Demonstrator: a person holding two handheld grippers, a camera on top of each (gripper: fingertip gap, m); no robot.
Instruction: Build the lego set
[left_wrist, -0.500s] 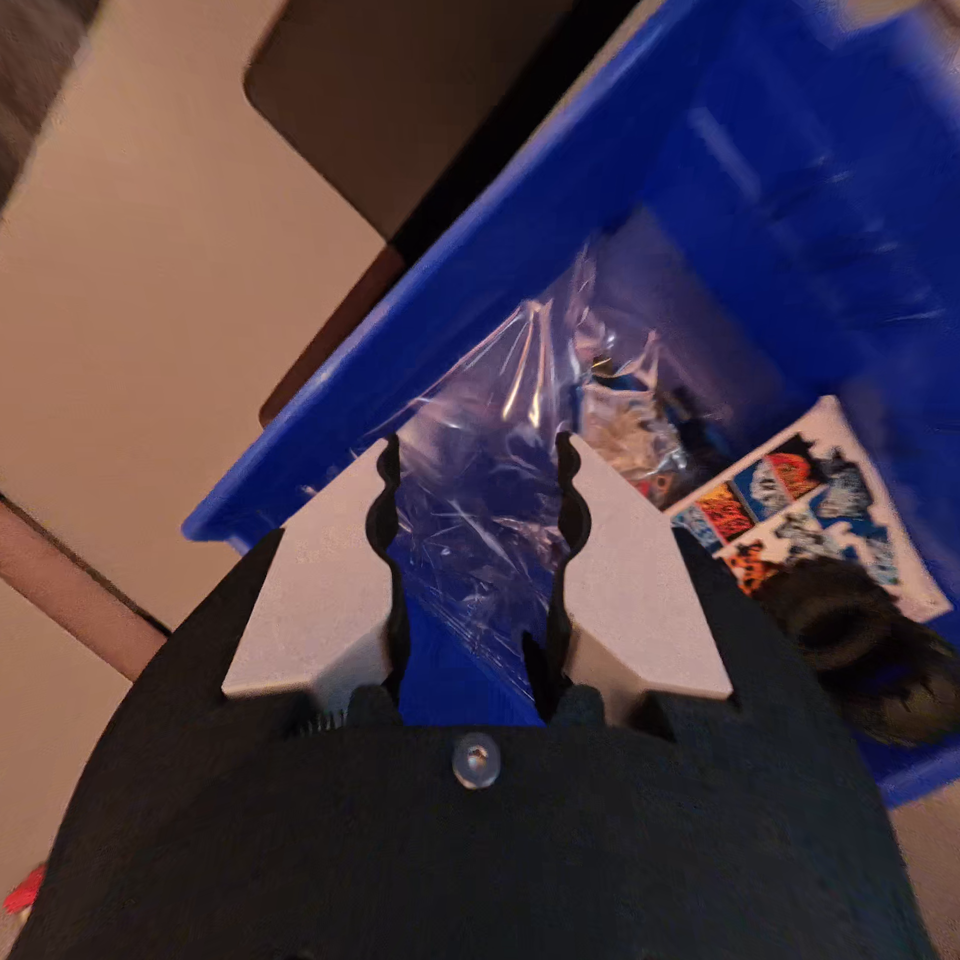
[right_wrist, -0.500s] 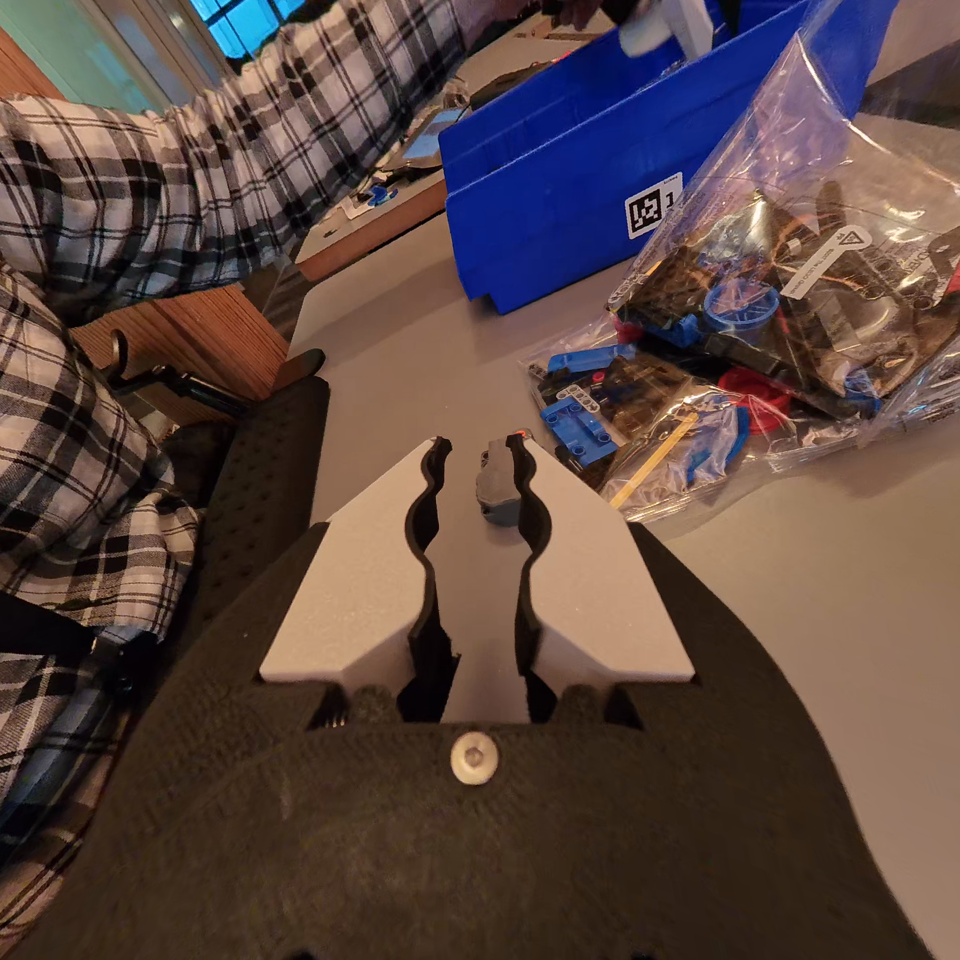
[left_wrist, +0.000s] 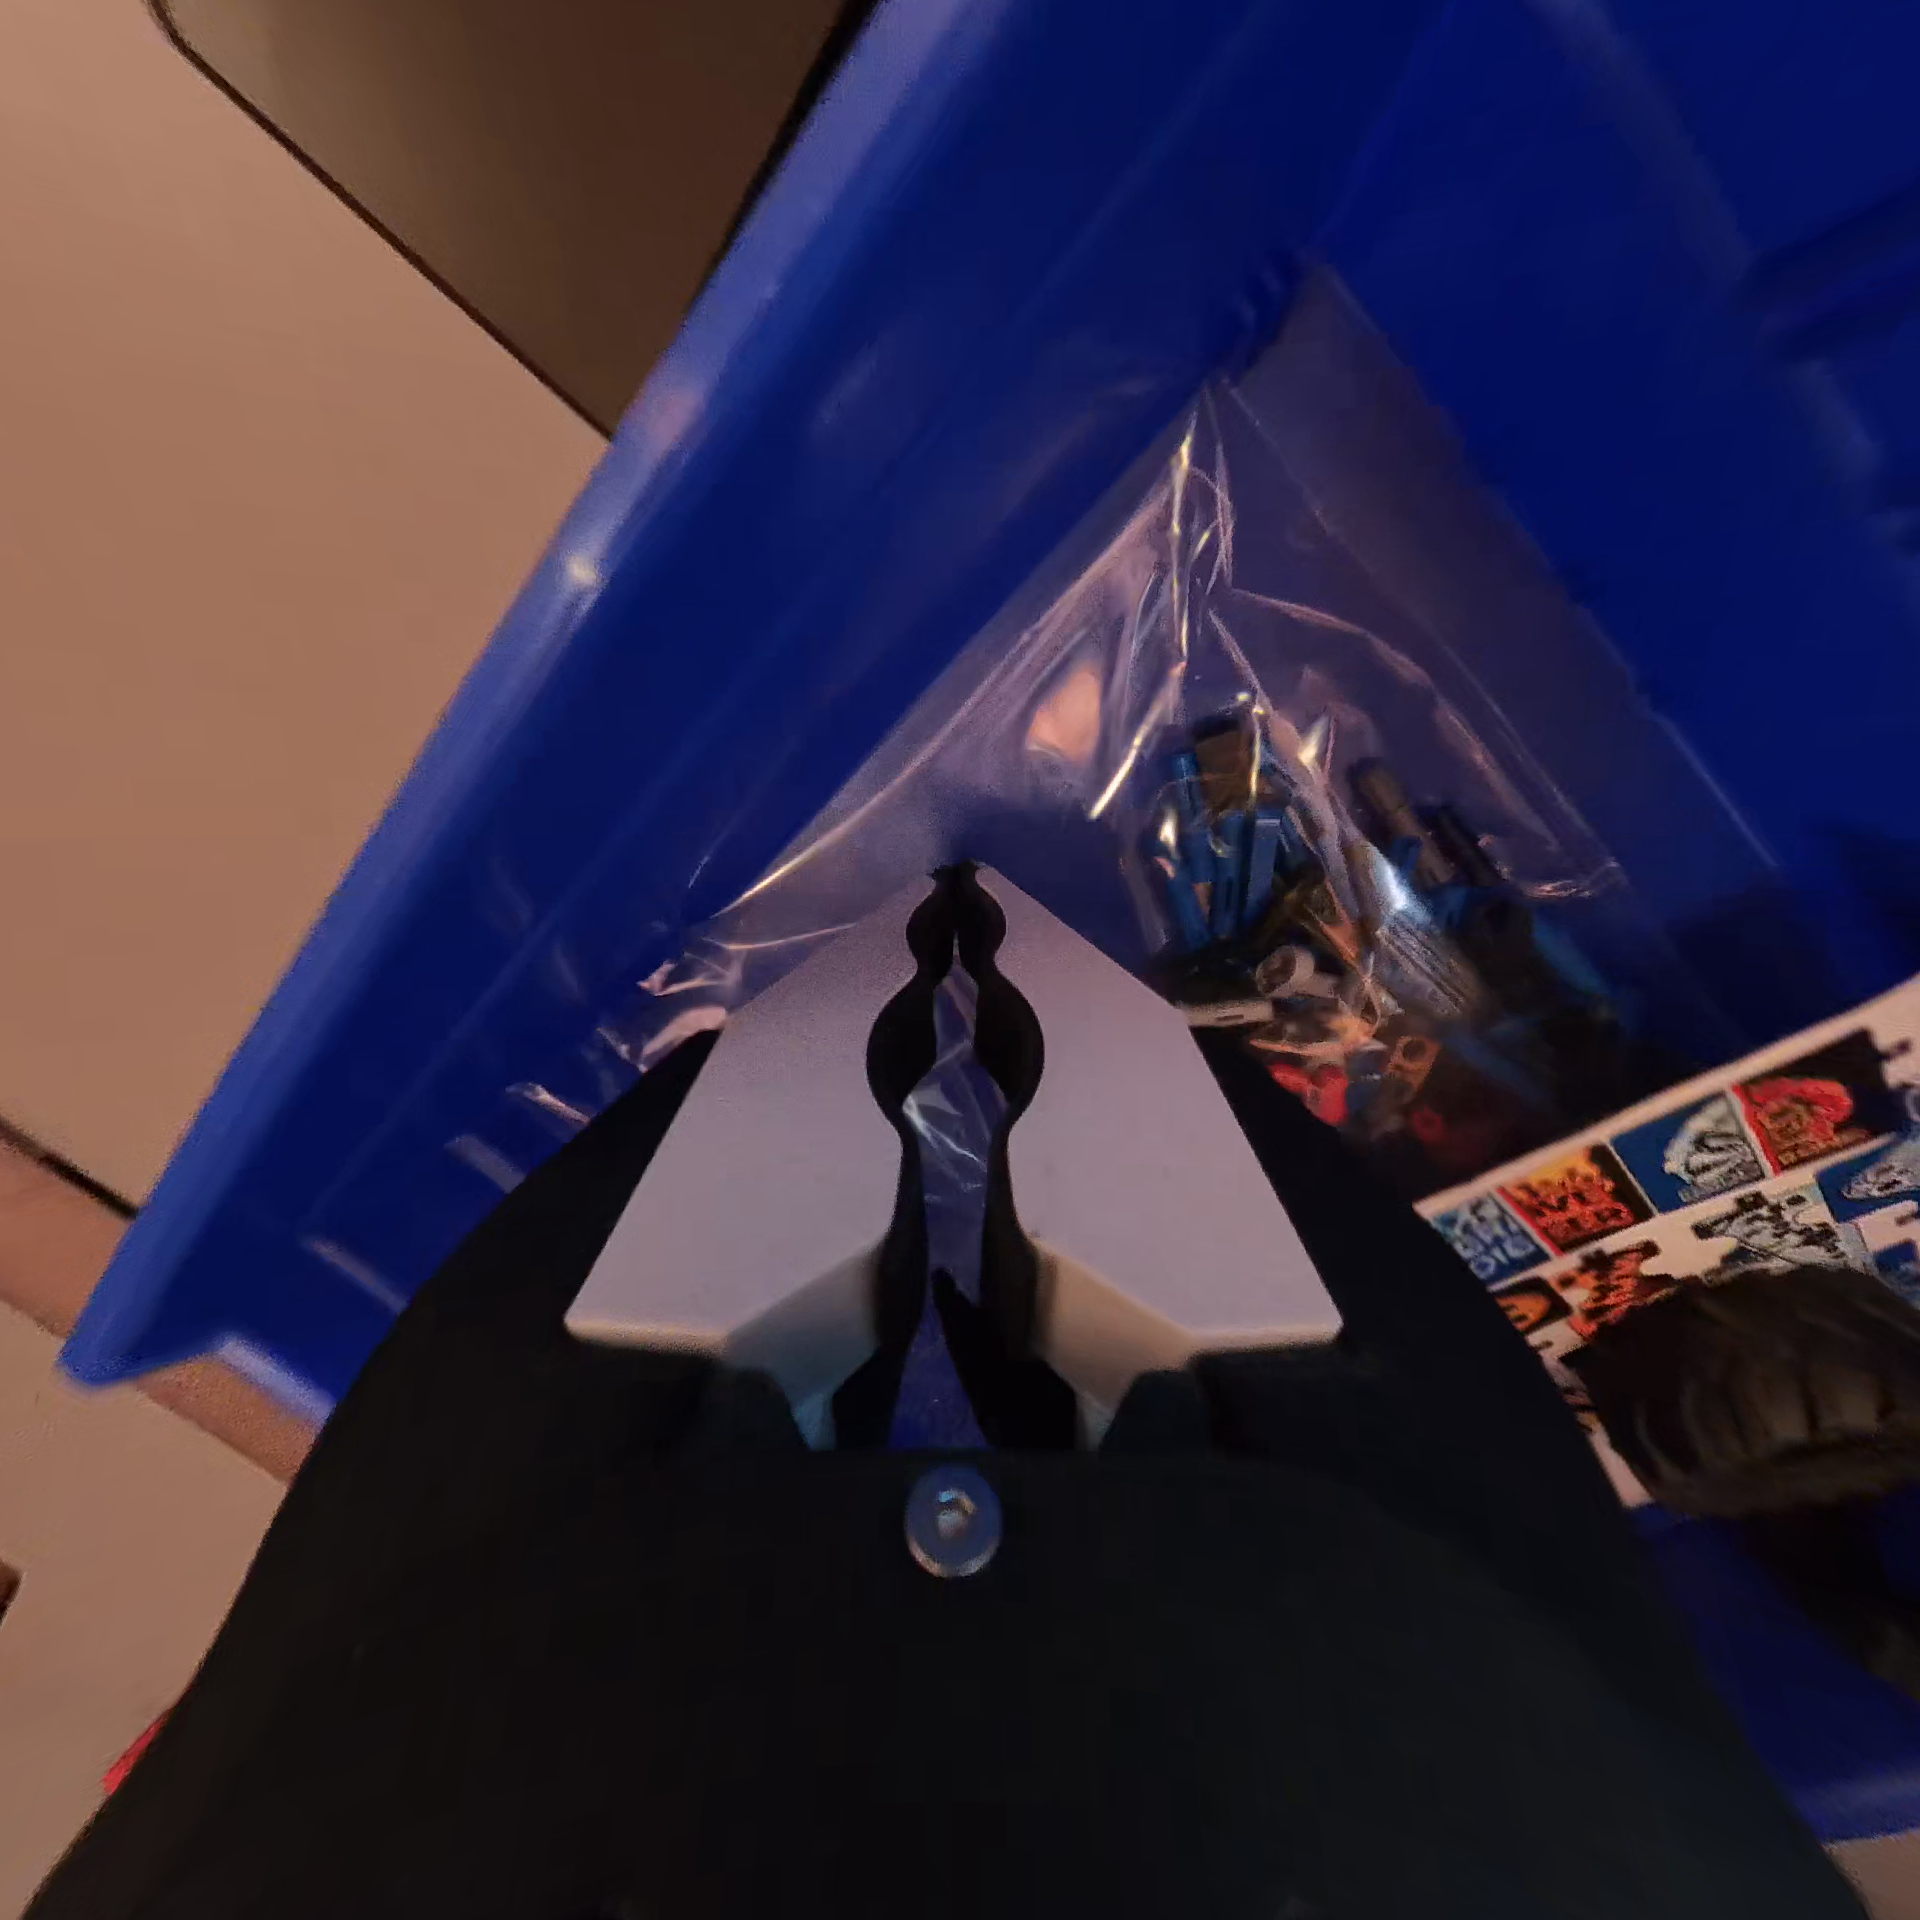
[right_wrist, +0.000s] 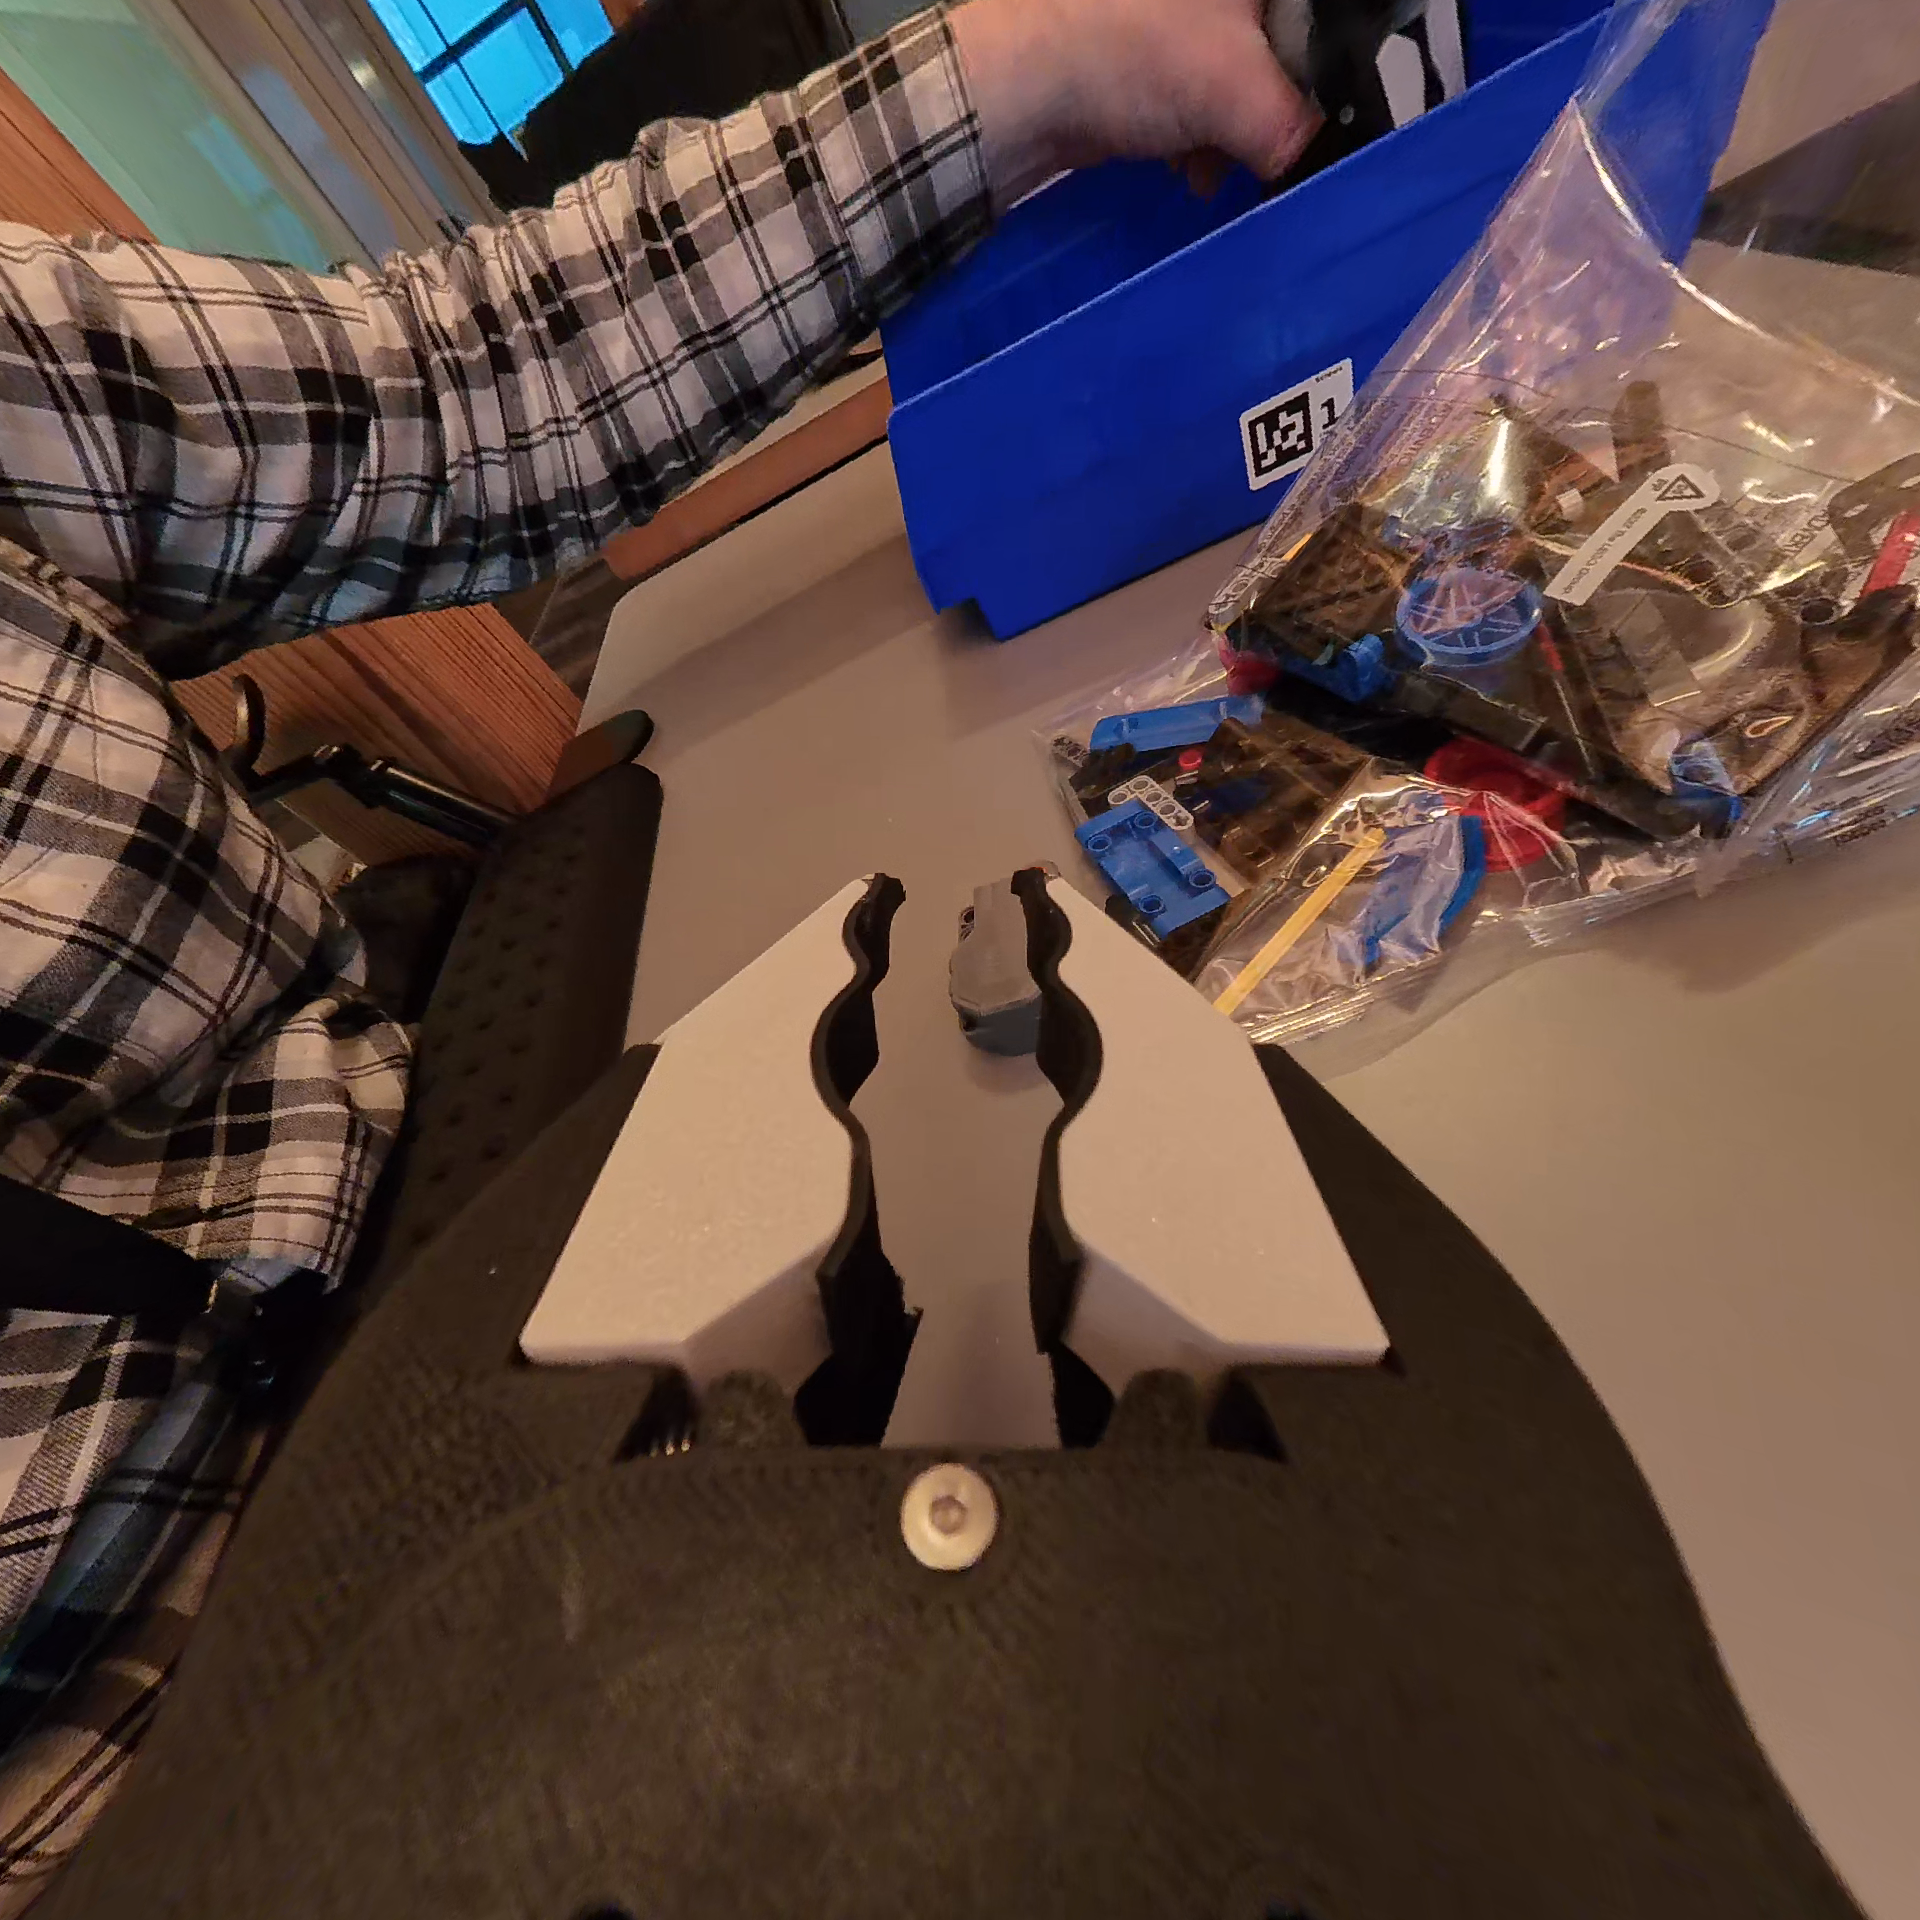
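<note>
Left tool (left_wrist: 958, 875) has closed since before, wavy black pads now pinching the crinkly clear bag (left_wrist: 1226, 665).
We see that bag inside the blue plastic bin (left_wrist: 727, 582); right tool (right_wrist: 956, 883) spread over grey piece (right_wrist: 992, 971) on the smooth tabletop (right_wrist: 1558, 1143).

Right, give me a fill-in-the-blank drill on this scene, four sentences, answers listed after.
1. The left gripper is shut on a clear plastic ____ of small parts inside the bin.
2. The bin that the left gripper reaches into is ____ in colour.
3. The right gripper is ____, with a small grey piece lying on the table between its fingers.
4. The sleeve of the arm reaching to the bin has a ____ pattern.

Missing words: bag; blue; open; plaid
</note>
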